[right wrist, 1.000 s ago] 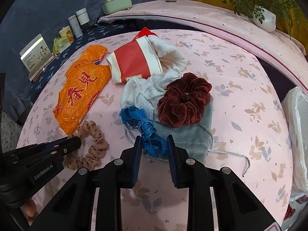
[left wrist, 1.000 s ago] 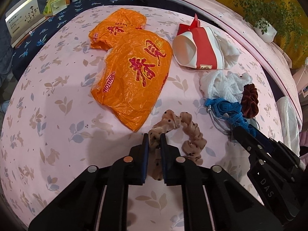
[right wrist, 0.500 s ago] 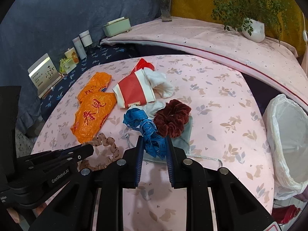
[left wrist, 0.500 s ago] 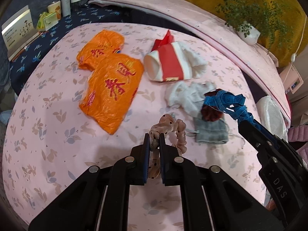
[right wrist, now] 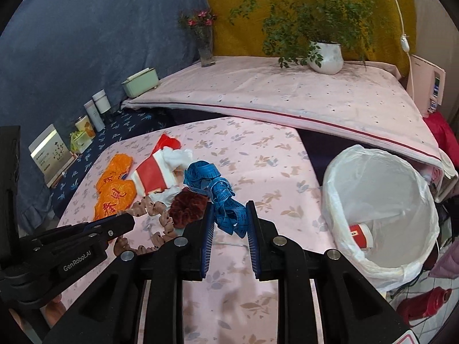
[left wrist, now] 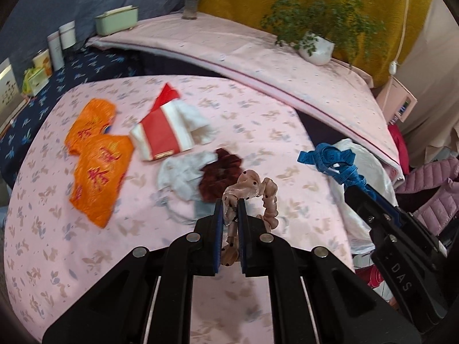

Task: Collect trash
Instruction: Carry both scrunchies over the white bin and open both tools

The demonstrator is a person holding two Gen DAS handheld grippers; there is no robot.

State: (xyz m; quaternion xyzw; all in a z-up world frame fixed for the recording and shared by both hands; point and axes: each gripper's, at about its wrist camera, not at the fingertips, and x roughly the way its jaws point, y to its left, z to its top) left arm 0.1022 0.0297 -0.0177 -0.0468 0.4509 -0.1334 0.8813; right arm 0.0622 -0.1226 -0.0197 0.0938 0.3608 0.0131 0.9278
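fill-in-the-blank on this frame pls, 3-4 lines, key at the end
1. The left claw is shut on the tan dotted ____.
2. The right claw grips a tape measure whose colour is ____.
3. Inside the lined bin lies a red paper ____.
4. The orange bag lies on the ____ beside the red pouch.

Missing: scrunchie; blue; cup; table

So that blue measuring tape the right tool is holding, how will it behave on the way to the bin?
The blue measuring tape looks floppy: its loops droop from the right tool. Probably light. A loose end could snag the bin rim.
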